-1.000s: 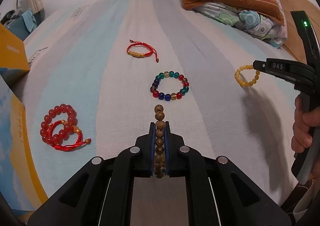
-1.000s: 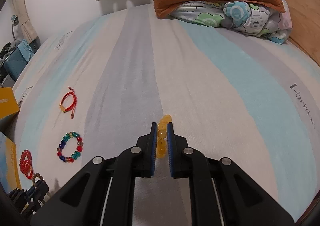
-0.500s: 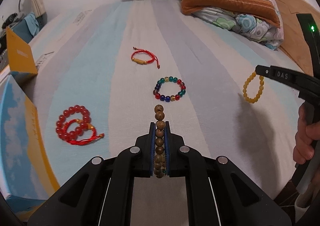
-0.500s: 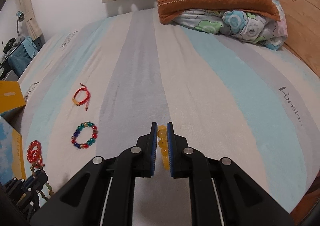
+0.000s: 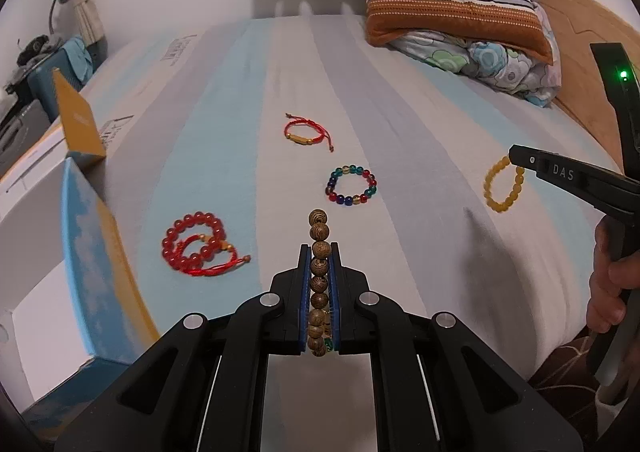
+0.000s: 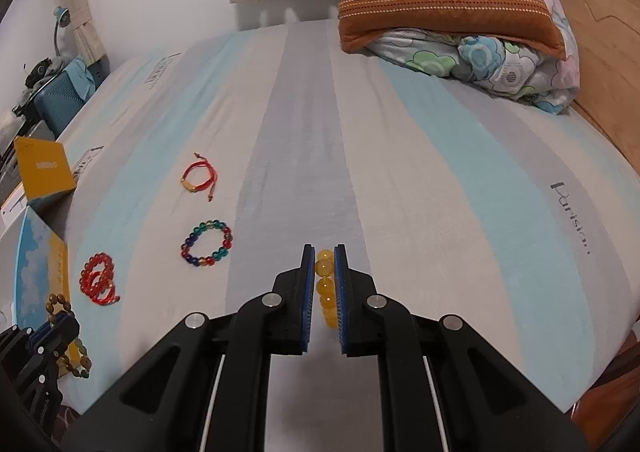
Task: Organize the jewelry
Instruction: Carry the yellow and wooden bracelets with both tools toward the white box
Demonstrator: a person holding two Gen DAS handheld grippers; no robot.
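Observation:
My left gripper (image 5: 320, 252) is shut on a brown wooden bead bracelet (image 5: 319, 284), held above the striped bed sheet (image 5: 400, 123); the same bracelet (image 6: 60, 308) shows at the lower left of the right wrist view. My right gripper (image 6: 324, 252) is shut on a yellow bead bracelet (image 6: 325, 288), which hangs from its tip (image 5: 502, 187) in the left wrist view. On the sheet lie a red bead bracelet with red cord (image 5: 196, 248), a multicoloured bead bracelet (image 5: 351, 185) and a red string bracelet (image 5: 306, 131).
A blue and yellow open box (image 5: 80, 236) stands at the bed's left edge, its yellow flap (image 5: 74, 119) upright. Folded blankets and a floral quilt (image 5: 460, 23) are piled at the far right. A hand (image 5: 608, 284) grips the right tool. A wooden floor edge (image 6: 600, 51) lies beyond.
Both grippers have risen and pulled back from the sheet with their bracelets. The yellow bracelet now hangs in the air, and more of the box shows on the left.

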